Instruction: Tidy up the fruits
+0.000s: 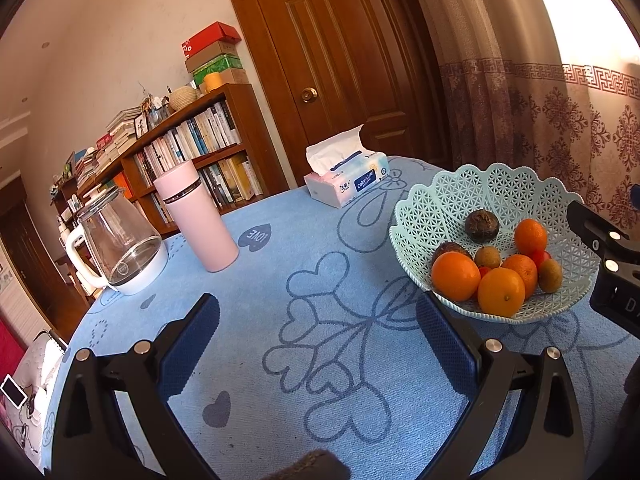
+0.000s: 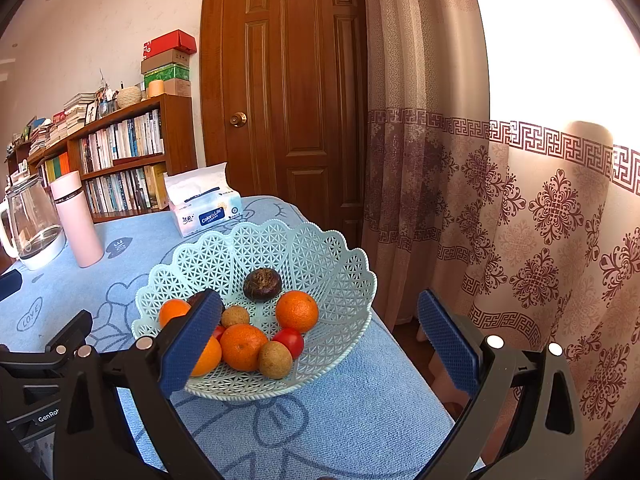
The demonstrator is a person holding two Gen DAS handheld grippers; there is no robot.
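Note:
A pale green lattice basket [image 1: 452, 196] [image 2: 320, 252] stands on the blue cloth at the table's right edge. It holds several oranges [image 1: 500, 291] [image 2: 297, 311], small brown fruits [image 1: 550, 275] [image 2: 275, 359], red tomatoes [image 2: 289, 341] and a dark round fruit [image 1: 481, 225] [image 2: 262, 284]. My left gripper [image 1: 318, 340] is open and empty over the cloth, left of the basket. My right gripper [image 2: 320, 340] is open and empty, hovering at the basket's near side. Its left finger [image 2: 192, 340] hides part of one orange.
A pink flask [image 1: 196, 216] [image 2: 77, 220], a glass kettle [image 1: 120, 244] [image 2: 32, 224] and a tissue pack [image 1: 348, 176] [image 2: 202, 208] stand at the far side of the table. The table edge [image 2: 412, 364] drops off right of the basket, by the curtain [image 2: 520, 240].

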